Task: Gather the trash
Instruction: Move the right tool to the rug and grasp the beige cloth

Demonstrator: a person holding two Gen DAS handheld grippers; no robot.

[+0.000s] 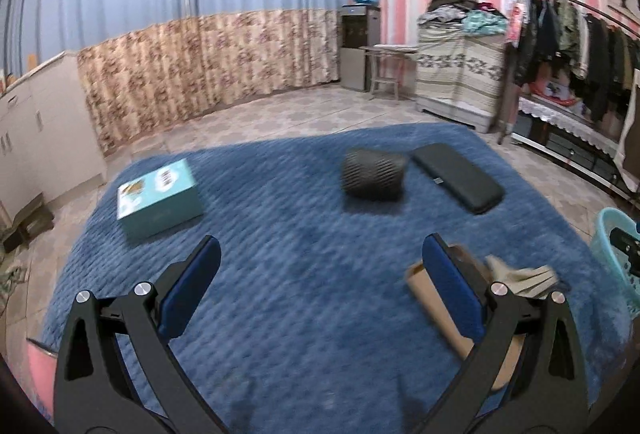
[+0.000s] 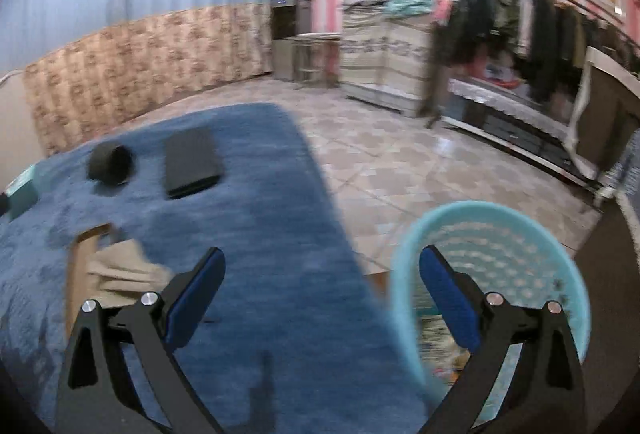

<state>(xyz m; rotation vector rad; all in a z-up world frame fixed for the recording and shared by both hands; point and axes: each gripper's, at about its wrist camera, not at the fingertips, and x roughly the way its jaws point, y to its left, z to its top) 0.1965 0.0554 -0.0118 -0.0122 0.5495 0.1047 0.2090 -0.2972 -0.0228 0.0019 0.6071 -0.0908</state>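
Trash first — flat brown cardboard piece [image 1: 424, 298] with crumpled beige paper [image 1: 524, 276] on top, lying on the blue blanket [image 1: 300, 234], partly hidden behind your left gripper's [image 1: 320, 266] right finger. Left gripper is spread wide, holding nothing. Your right gripper [image 2: 320, 274] is wide too and empty — its right finger overlaps the teal mesh basket [image 2: 404, 274], which sits just off the blanket edge on the tile floor [image 2: 400, 161]. Motion blur hides finer detail.

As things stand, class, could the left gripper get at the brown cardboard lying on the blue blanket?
Probably yes. The left gripper is open and empty, the cardboard lies just beside its right finger on the blanket, and nothing sits between them.
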